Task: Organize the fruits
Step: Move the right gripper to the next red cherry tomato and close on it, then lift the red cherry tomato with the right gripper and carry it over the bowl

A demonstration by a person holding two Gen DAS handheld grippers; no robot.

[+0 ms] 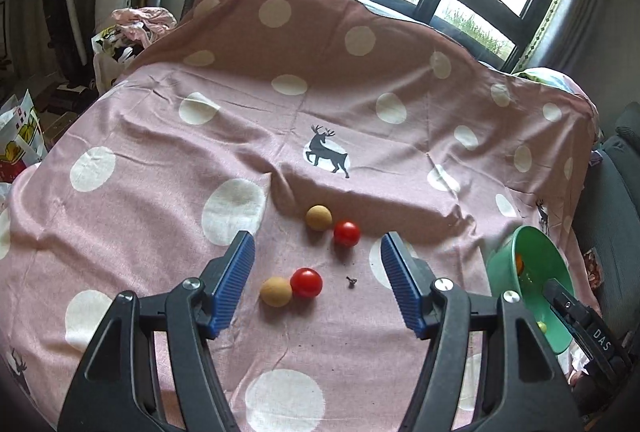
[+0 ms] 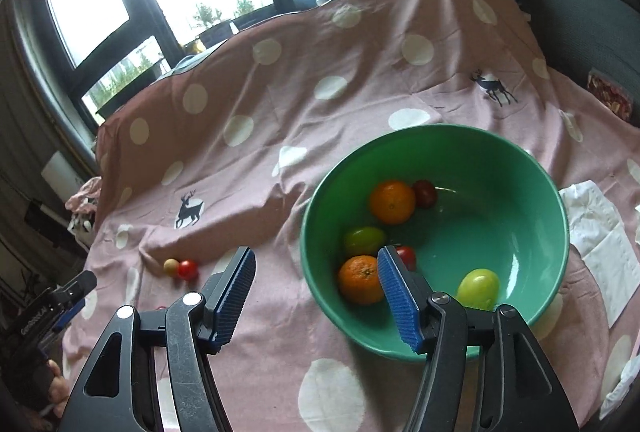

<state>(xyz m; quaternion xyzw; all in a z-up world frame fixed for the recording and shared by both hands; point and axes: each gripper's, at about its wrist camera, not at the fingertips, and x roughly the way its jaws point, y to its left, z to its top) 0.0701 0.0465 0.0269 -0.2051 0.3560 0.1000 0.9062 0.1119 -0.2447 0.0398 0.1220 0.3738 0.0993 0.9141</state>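
Green bowl part-filled on pink dotted cloth; four small fruits not yet gathered.

Left gripper wide open, nothing between the jaws, hovering over near pair on the cloth: tan fruit touching red tomato. Second pair farther off: tan ball touching red tomato. Small dark stem scrap just beside near pair. Right gripper open and empty, hanging over near rim of bowl. Bowl contents: two oranges, two green fruits, dark red tomato, red tomato partly hidden behind right jaw. Step judged: between drop-off and next pick. Next move likely: lower left jaws around one fruit of the near pair without nudging its neighbour, close, carry to bowl at right.
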